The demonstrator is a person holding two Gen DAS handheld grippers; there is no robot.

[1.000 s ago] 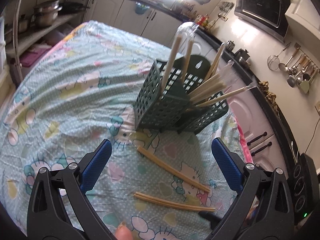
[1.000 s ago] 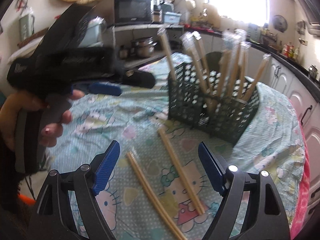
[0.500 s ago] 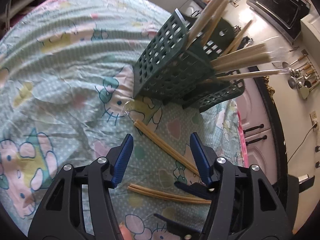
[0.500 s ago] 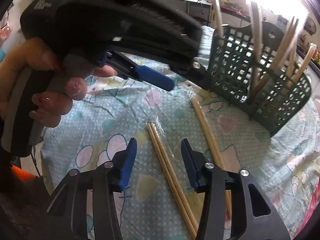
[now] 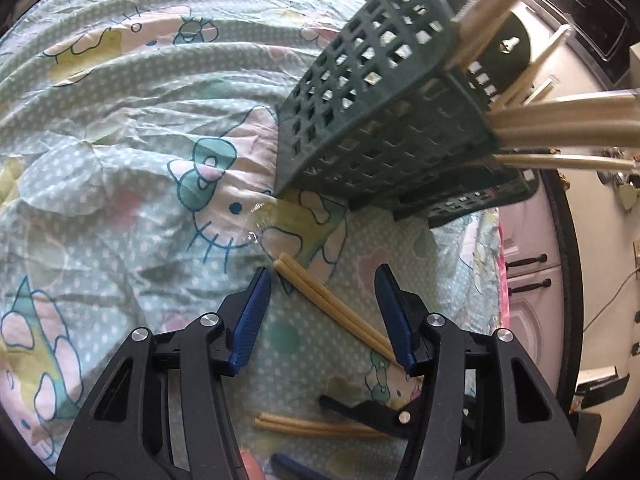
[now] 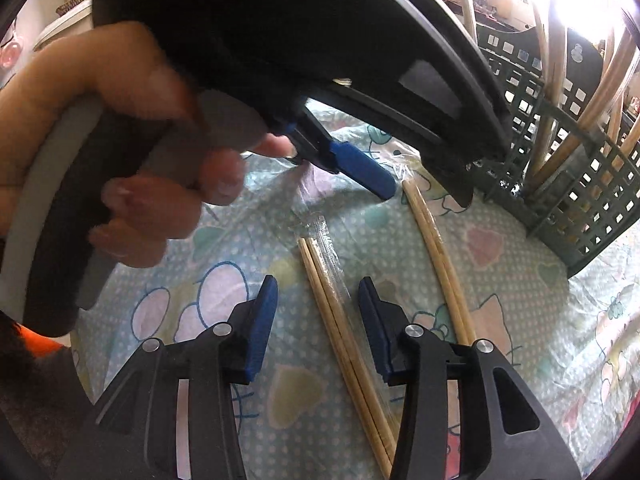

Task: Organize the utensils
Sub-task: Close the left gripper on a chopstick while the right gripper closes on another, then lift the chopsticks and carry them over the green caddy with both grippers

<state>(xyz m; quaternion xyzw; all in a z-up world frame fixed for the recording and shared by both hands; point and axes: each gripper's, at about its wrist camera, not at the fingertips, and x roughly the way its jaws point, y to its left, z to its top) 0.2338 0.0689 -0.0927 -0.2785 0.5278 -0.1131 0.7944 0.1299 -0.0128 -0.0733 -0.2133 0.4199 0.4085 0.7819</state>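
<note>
A dark green slotted utensil basket [image 5: 384,120] stands on the cartoon-print cloth and holds several wrapped chopstick pairs [image 5: 560,128]; it also shows in the right wrist view [image 6: 580,168]. My left gripper [image 5: 324,296] is open, low over the cloth, its jaws either side of one wrapped chopstick pair [image 5: 332,304]. My right gripper [image 6: 316,308] is open, its jaws either side of a second pair [image 6: 340,320]. That second pair lies below the left gripper in the left wrist view [image 5: 312,426]. The first pair lies to the right in the right wrist view [image 6: 440,264].
The left gripper body and the hand holding it [image 6: 168,152] fill the upper left of the right wrist view, close above the cloth. White cabinets with dark handles [image 5: 528,276] stand past the table's right edge. The cloth [image 5: 120,140] is wrinkled.
Both grippers have dropped toward the cloth and moved forward. Their jaws have narrowed from wide open and now straddle one chopstick pair each. The chopsticks have not moved.
</note>
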